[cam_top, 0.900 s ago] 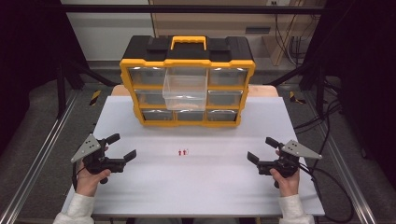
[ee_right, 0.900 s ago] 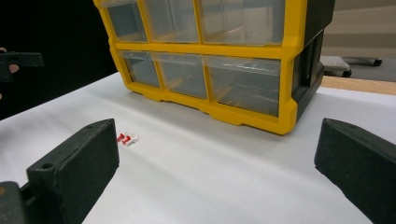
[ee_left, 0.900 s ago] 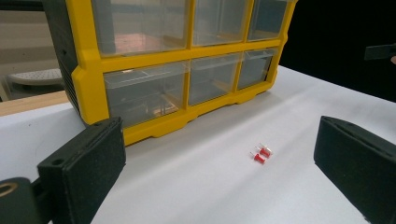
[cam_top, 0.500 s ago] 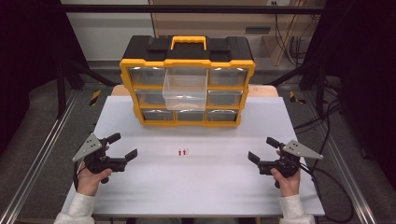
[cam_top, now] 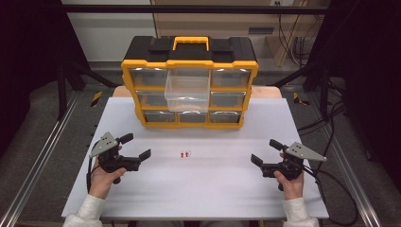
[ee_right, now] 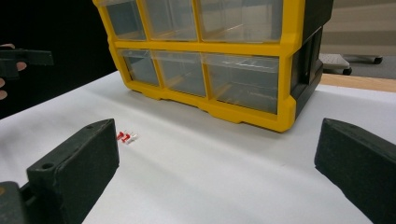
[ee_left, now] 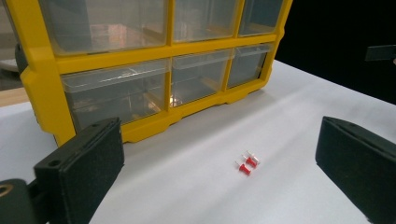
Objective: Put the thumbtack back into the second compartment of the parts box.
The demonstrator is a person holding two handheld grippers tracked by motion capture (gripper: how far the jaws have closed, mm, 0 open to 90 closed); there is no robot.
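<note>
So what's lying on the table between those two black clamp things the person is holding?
Two small red pins lie side by side on the white table, between the left gripper and right gripper, as the high view shows.

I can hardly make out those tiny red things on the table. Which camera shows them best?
The left gripper view: the two red pins lie close, side by side between its open jaws. The right gripper view shows them smaller, beside one jaw; the high view, mere specks.

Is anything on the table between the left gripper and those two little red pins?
Nothing visible. The left gripper, jaws open, faces the two red pins across bare white table. The yellow organizer stands farther back, off that path.
</note>
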